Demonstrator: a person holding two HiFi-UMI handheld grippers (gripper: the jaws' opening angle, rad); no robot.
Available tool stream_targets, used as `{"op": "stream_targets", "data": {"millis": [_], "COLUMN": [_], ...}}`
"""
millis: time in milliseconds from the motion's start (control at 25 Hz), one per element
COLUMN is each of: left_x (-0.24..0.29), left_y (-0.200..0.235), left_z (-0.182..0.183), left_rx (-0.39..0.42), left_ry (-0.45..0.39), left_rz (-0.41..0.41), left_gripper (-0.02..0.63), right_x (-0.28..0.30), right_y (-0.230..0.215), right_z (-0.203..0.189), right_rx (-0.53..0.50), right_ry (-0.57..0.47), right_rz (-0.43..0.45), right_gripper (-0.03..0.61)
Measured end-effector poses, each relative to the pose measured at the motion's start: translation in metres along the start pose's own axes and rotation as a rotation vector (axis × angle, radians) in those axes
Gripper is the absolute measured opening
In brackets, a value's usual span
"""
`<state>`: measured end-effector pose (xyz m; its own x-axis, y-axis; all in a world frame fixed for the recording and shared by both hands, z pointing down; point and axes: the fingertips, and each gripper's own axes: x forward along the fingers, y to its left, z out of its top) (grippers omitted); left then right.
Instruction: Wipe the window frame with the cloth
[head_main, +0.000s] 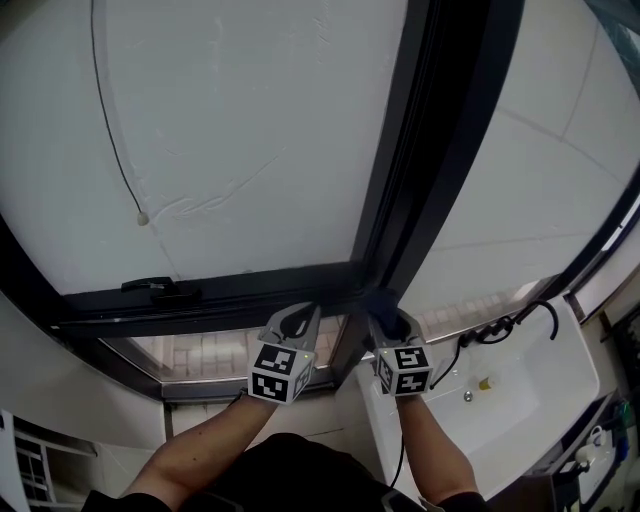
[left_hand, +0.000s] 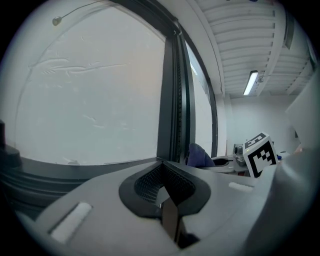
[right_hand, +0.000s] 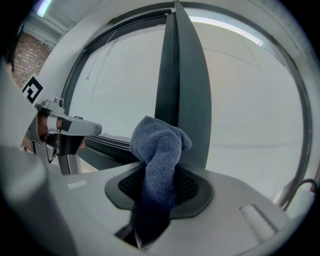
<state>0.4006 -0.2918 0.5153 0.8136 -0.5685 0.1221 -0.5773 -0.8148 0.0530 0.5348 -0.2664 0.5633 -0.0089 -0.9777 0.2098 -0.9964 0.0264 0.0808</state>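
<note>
Right gripper view: right gripper (right_hand: 159, 175) jaws clamped on blue cloth (right_hand: 159, 145), cloth at foot of vertical window frame (right_hand: 181, 90). Left gripper (left_hand: 161, 175) jaws closed, empty. I judge wiping step in hand; next move needs steady pressure along frame.

Cloth (right_hand: 159, 150) tail hidden inside right hand-held gripper (right_hand: 161, 186)

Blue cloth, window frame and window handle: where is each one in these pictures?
blue cloth (right_hand: 159, 150): right gripper view, on its bunched upper end.
window frame (head_main: 430, 140): head view, on the dark upright bar.
window handle (head_main: 160, 289): head view, on the middle of the lever.
</note>
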Motion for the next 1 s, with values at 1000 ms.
{"op": "stream_targets", "data": {"millis": [1000], "left_x": [-0.046], "left_y": [0.067], "left_z": [-0.029], "left_rx": [-0.055], "left_ry": [0.078], "left_rz": [0.144], "left_gripper": [-0.006], "right_x": [0.043], "right_y": [0.061], "right_z": [-0.006], "right_rx": [0.038], "right_ry": [0.068], "right_rz": [0.140], "right_gripper": [0.129]}}
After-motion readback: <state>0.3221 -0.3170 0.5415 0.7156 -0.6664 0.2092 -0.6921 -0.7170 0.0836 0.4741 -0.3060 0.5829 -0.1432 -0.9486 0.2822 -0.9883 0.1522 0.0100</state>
